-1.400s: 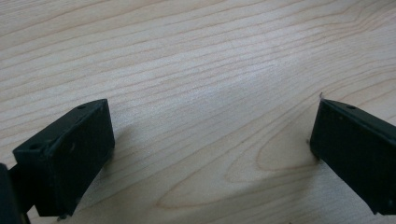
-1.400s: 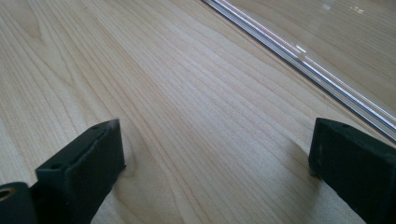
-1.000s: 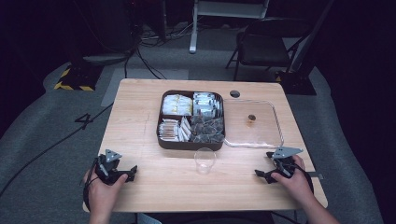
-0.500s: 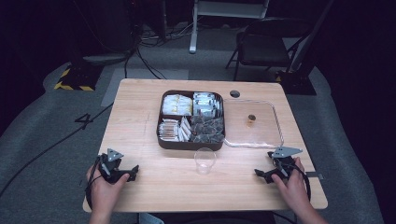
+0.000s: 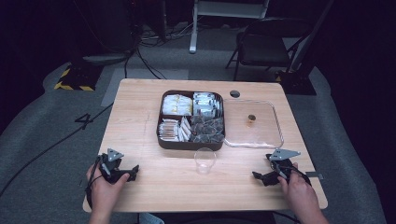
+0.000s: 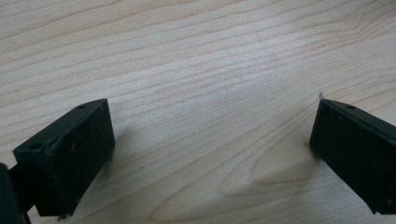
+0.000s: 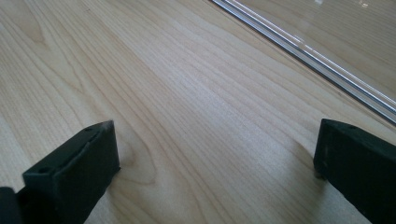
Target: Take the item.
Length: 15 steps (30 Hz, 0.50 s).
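Note:
My left gripper point(image 5: 130, 173) rests on the wooden table point(image 5: 163, 186) near its front left corner, held by a hand. Its jaws stand wide apart over bare wood in the left gripper view point(image 6: 210, 154), with nothing between them. My right gripper point(image 5: 259, 176) lies near the front right edge, also in a hand. Seen from the right gripper view point(image 7: 215, 168), its jaws are wide apart and empty, and the rim of the clear lid point(image 7: 327, 65) runs just beyond them.
A dark compartment tray point(image 5: 160, 140) of packets sits mid-table, with a clear flat lid point(image 5: 266, 135) to its right carrying a small brown knob point(image 5: 251, 119). A small clear cup point(image 5: 205, 159) stands in front of the tray. A chair point(image 5: 261, 49) and cables lie beyond the table.

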Available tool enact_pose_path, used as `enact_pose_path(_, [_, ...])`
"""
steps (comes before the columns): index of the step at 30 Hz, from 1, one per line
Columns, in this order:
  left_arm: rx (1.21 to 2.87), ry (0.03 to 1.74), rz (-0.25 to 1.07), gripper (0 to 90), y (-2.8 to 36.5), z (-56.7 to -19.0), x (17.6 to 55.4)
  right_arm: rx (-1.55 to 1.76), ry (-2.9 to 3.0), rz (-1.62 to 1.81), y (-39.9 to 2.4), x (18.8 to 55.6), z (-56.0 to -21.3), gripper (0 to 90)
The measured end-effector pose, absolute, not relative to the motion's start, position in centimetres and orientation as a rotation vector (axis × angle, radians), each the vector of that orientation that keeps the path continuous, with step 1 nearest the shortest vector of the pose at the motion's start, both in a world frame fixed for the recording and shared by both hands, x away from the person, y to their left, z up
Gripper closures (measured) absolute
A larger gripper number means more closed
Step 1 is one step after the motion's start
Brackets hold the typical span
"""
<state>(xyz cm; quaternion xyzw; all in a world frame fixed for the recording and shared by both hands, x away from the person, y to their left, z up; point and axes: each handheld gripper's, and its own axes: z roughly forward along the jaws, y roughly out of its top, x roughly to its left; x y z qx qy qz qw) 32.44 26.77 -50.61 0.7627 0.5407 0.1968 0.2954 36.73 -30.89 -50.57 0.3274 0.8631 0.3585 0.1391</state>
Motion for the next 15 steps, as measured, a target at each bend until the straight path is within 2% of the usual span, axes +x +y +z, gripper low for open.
enact_pose_path(6, [2.027,1.439,0.523,0.2,26.76,-50.61,32.44,0.828,2.568,1.071,-31.32,37.71,-50.58,0.3])
enact_pose_path(15, [2.027,1.439,0.523,0.2,26.76,-50.61,32.44,0.818,2.574,1.071,-31.37,37.77,-50.58,0.3])
